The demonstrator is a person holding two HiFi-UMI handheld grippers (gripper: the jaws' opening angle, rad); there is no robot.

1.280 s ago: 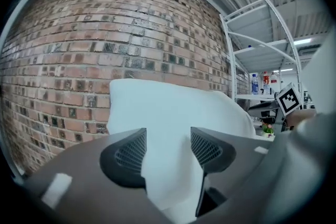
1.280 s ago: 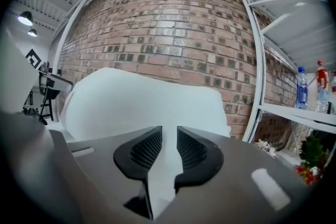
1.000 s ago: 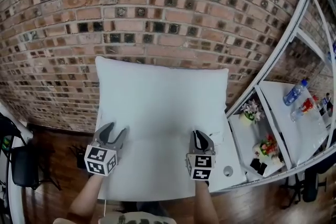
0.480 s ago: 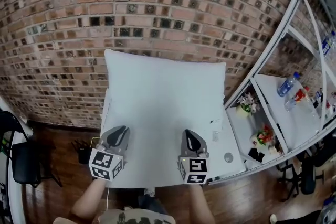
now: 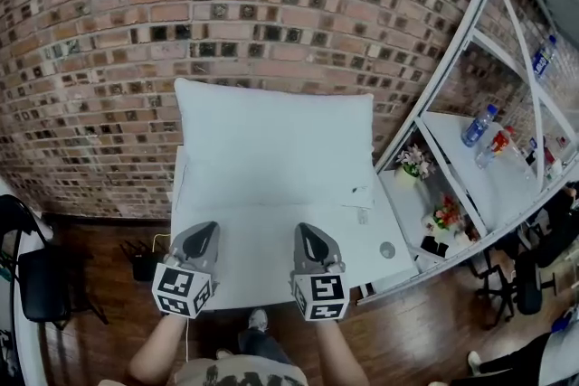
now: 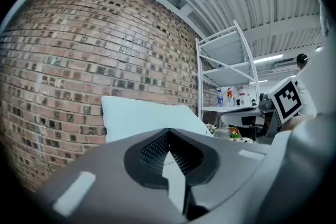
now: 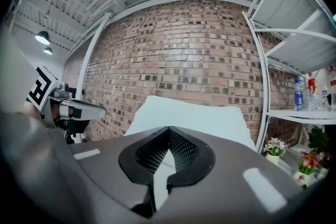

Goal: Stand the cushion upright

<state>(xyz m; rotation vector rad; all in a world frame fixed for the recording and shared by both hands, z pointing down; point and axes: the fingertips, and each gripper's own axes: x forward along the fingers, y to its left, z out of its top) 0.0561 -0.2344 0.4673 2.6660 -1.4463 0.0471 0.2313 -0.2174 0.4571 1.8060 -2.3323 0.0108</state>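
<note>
The left gripper point(image 5: 203, 232) hangs over the near part of the white table point(image 5: 258, 276). Its jaws have just been closing and they meet, with nothing between them. Behind it the cushion point(image 5: 271, 145), white, square and plump, stands upright on the table and leans on the brick wall point(image 5: 118, 59). The right gripper point(image 5: 308, 234) is closed too, and empty.

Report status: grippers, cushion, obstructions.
Left gripper just closed, empty; right gripper shut, empty. Cushion upright against brick wall, on table. Nothing in the way.
</note>
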